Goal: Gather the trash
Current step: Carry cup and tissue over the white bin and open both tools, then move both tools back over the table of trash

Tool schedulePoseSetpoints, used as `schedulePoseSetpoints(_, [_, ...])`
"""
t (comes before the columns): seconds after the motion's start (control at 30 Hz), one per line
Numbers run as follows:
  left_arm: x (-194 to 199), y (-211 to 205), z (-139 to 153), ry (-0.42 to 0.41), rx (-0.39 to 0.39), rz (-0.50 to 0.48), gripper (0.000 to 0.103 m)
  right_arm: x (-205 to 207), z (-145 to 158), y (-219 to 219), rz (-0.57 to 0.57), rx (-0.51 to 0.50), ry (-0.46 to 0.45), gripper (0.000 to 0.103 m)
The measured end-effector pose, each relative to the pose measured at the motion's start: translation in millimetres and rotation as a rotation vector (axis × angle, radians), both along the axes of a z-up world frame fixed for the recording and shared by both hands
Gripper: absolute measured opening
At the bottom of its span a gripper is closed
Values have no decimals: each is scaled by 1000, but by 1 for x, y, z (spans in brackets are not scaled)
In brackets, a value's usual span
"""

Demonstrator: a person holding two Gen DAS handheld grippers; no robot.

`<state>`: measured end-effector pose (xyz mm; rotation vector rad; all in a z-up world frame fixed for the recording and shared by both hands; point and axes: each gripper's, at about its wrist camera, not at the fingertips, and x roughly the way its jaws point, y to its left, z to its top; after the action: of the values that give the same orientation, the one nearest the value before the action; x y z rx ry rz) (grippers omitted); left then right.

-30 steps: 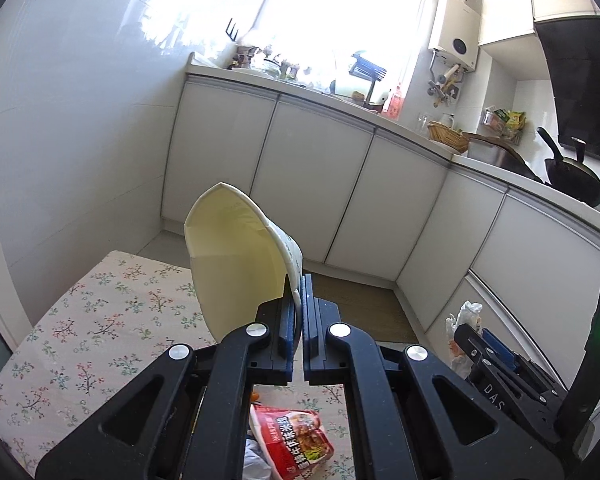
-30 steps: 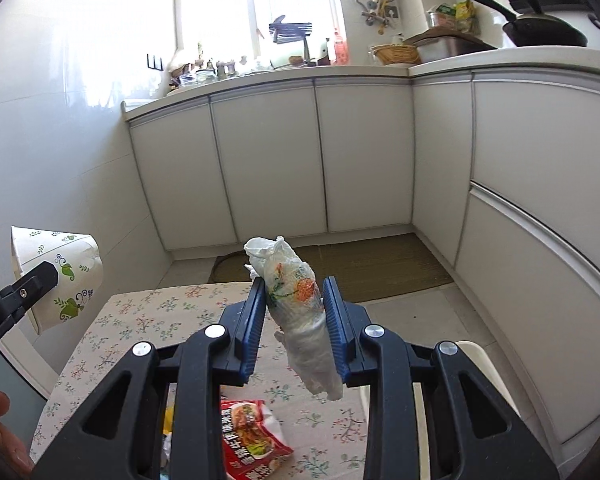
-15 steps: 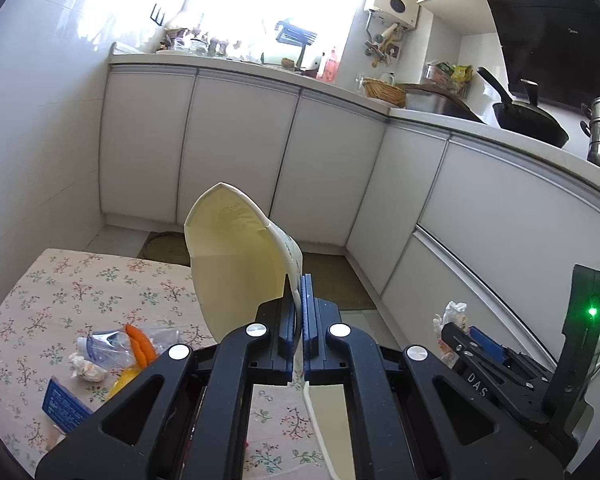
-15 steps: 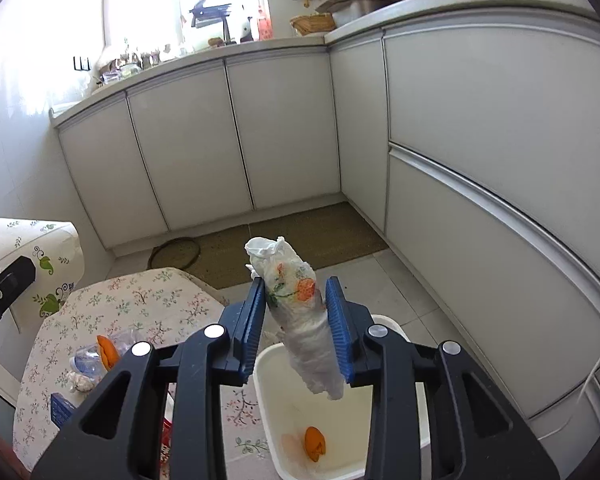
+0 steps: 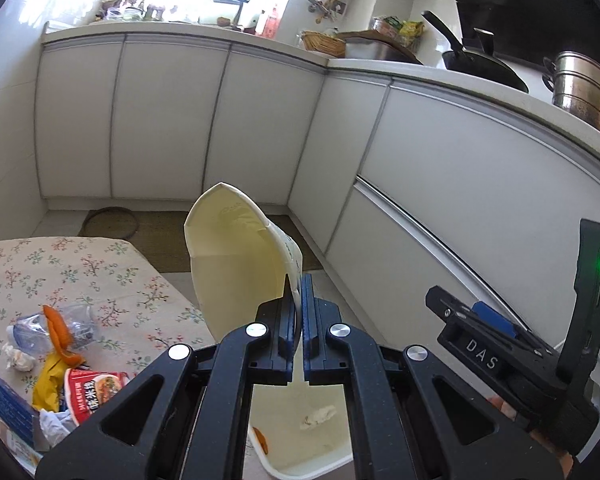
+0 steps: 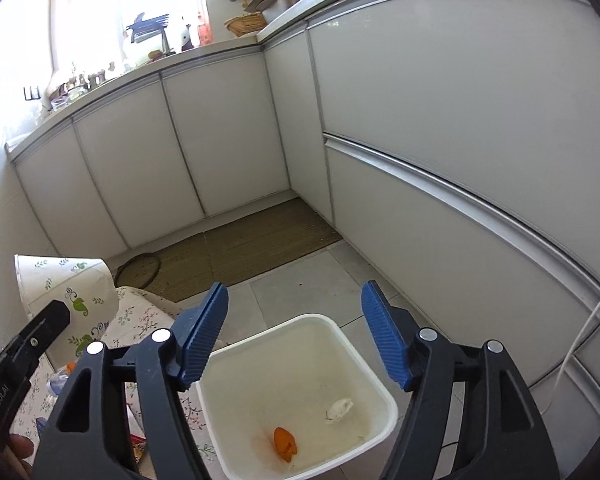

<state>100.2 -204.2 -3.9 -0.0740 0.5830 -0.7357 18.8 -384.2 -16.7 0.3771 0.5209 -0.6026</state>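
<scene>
My left gripper [image 5: 299, 286] is shut on the rim of a white paper cup [image 5: 236, 264], held tilted above the white bin [image 5: 296, 470]. In the right wrist view the cup [image 6: 68, 292] shows its green leaf print, at the left. My right gripper [image 6: 295, 288] hangs over the bin [image 6: 380, 380]; its jaws are opening wide with nothing between them. On the bin floor lie a whitish crumpled wad [image 6: 340, 410] and a piece of orange peel [image 6: 285, 443].
A table with a floral cloth [image 5: 60, 264] stands left of the bin and holds a plastic bottle [image 5: 40, 332], orange peel [image 5: 58, 328], a yellow wrapper [image 5: 48, 384], a red packet [image 5: 90, 394] and a blue box [image 5: 10, 404]. White cabinets [image 6: 440, 160] close in behind and right.
Both grippers swung right from over the table to over the bin. The right jaws opened and the crumpled printed wad left them; a whitish wad now lies in the bin.
</scene>
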Motion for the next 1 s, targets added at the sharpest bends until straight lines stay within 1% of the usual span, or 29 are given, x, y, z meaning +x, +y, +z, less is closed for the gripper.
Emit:
schedulePoseSetpoints(0.1, [-1,-18,-10,25,11,-63,2,-11,0,-15,-63,-14,2,72])
schedulePoseSetpoints(0.2, [0,-33,-20,56,15,-123,3,-21,-2,-28,-123,-32,11,77])
schedulePoseSetpoints(0.27, [1,-42,-27,83,12,-157,3,-27,-3,-36,-155,-37,19,78])
schedulePoseSetpoints(0.37, [4,-50,-34,117,5,-187,3,-36,-6,-46,-198,-47,33,79])
schedulePoseSetpoints(0.43, [4,-55,-37,124,15,-191,3,-42,-8,-51,-226,-45,35,83])
schedulePoseSetpoints(0.53, [3,-60,-38,122,28,-185,13,-45,-10,-54,-243,-43,37,85])
schedulePoseSetpoints(0.57, [3,-60,-38,121,33,-180,21,-44,-11,-53,-242,-44,39,85])
schedulePoseSetpoints(0.6, [3,-61,-37,120,38,-171,33,-44,-11,-51,-240,-49,43,85])
schedulePoseSetpoints(0.67, [2,-58,-35,109,38,-148,45,-43,-11,-47,-235,-57,44,86])
schedulePoseSetpoints(0.73, [1,-55,-32,93,47,-122,45,-41,-9,-41,-230,-71,42,88])
schedulePoseSetpoints(0.83, [-1,-51,-27,62,75,-68,46,-38,-7,-32,-223,-96,36,89])
schedulePoseSetpoints(0.97, [-3,-43,-22,45,89,-19,57,-31,-4,-22,-206,-106,36,90])
schedulePoseSetpoints(1.0, [-2,-39,-21,38,97,-6,58,-30,-3,-20,-203,-106,35,90])
